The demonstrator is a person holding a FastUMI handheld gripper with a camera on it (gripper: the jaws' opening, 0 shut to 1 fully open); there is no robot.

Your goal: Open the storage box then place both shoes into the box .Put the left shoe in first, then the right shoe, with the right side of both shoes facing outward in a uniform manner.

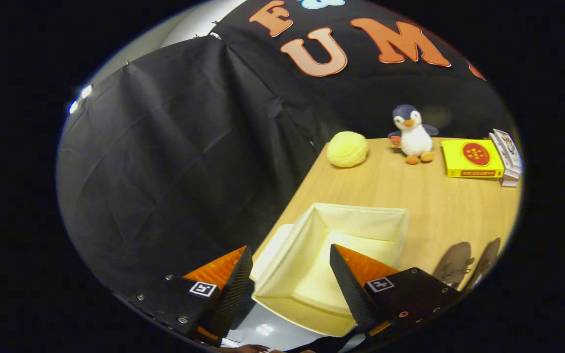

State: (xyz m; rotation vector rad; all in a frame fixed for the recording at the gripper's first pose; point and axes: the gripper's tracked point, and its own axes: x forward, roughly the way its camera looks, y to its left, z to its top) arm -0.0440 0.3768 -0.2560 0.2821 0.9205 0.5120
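Note:
A cream fabric storage box [361,218] stands open on the wooden table, its inside bare. Its lid flap [270,247] hangs over the box's left side. My gripper [290,260] hovers above the box's near left wall, open, with nothing between its fingers; one finger [236,279] is left of the box and the other finger [348,279] is over its interior. Two brown shoes [454,262] lie side by side on the table just right of the box, partly hidden behind the right finger's mount.
At the table's far side sit a yellow plush ball [347,149], a penguin toy [412,133], a yellow flat box [473,158] and a stack of small boxes [507,157]. The table's left edge [292,193] drops off beside the black cloth wall.

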